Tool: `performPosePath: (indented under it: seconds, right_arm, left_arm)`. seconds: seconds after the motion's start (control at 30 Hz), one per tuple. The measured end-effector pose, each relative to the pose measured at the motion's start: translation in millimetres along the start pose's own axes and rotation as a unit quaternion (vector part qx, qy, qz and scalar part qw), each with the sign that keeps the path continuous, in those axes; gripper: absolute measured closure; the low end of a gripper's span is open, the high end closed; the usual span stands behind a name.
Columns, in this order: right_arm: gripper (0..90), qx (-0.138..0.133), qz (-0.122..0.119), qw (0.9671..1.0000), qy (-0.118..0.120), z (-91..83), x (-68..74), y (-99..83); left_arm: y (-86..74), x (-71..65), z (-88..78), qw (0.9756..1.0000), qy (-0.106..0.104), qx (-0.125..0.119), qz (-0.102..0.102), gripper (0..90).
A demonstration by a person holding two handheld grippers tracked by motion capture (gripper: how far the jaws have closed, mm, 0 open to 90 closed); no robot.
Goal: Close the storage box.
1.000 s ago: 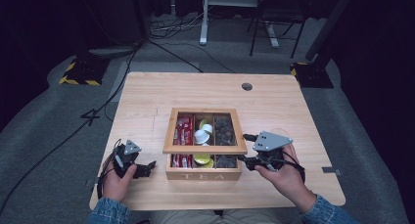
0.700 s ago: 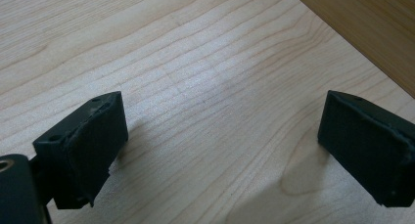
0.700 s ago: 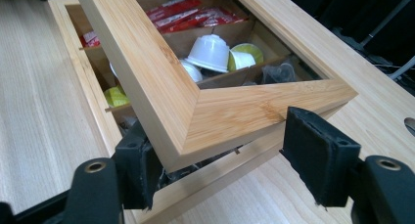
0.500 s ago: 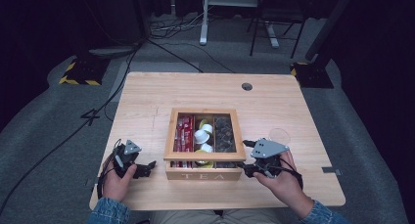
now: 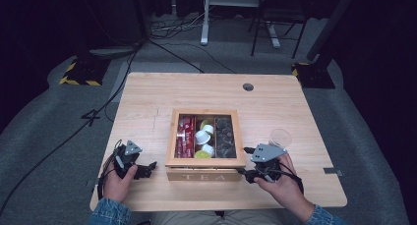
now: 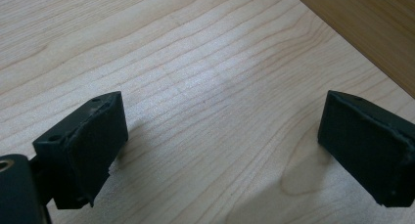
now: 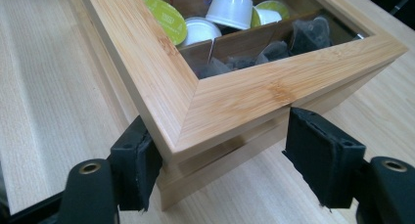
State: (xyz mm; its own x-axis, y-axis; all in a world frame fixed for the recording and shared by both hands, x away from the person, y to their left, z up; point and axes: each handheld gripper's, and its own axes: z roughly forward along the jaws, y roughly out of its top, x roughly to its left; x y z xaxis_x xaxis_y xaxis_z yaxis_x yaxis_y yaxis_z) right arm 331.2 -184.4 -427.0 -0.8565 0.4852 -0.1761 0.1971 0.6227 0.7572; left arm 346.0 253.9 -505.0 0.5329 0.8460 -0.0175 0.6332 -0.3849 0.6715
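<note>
Now my right fingers point(image 7: 222, 160) stand open around the near right corner of the wooden tea box point(image 7: 235, 99), whose lid sits just above them; they have just been widening. My left fingers point(image 6: 220, 155) rest open over bare worktop point(image 6: 195, 62), the box beyond them.

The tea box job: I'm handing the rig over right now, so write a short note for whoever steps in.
Left gripper: open, holding nothing, low over bare table left of the tea box.
Right gripper: jaws astride the box's near right corner, just been opening; left pad at the wood, right pad apart. No grip.
Box: middle of the table, its glass lid down; red packets, coffee pods and dark tea bags inside.
A clear cup stands right of the box.
Done: right gripper placed at the corner.
Left: probably lifting the lid.
</note>
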Motion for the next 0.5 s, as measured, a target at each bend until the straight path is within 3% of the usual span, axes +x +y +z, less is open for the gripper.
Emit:
performPosePath:
  seconds: [0.27, 0.4, 0.5]
  right_arm:
    - [27.4, 0.011, 0.014, 0.9997, 0.017, 0.0, 0.8, 0.1]
    - [27.2, 0.039, 0.004, 0.9990, 0.022, 4.3, 5.1, -2.0]
    - [24.0, 0.030, 0.020, 0.9989, 0.030, 5.3, 5.1, -4.6]
  left_arm:
    - [0.2, -0.1, 0.4, 1.0000, -0.001, -0.001, -0.002, 4.5]
    - [0.1, -0.1, 0.6, 1.0000, -0.001, -0.002, -0.002, 4.4]
    - [0.1, 0.0, 0.7, 1.0000, -0.002, -0.002, -0.002, 4.4]
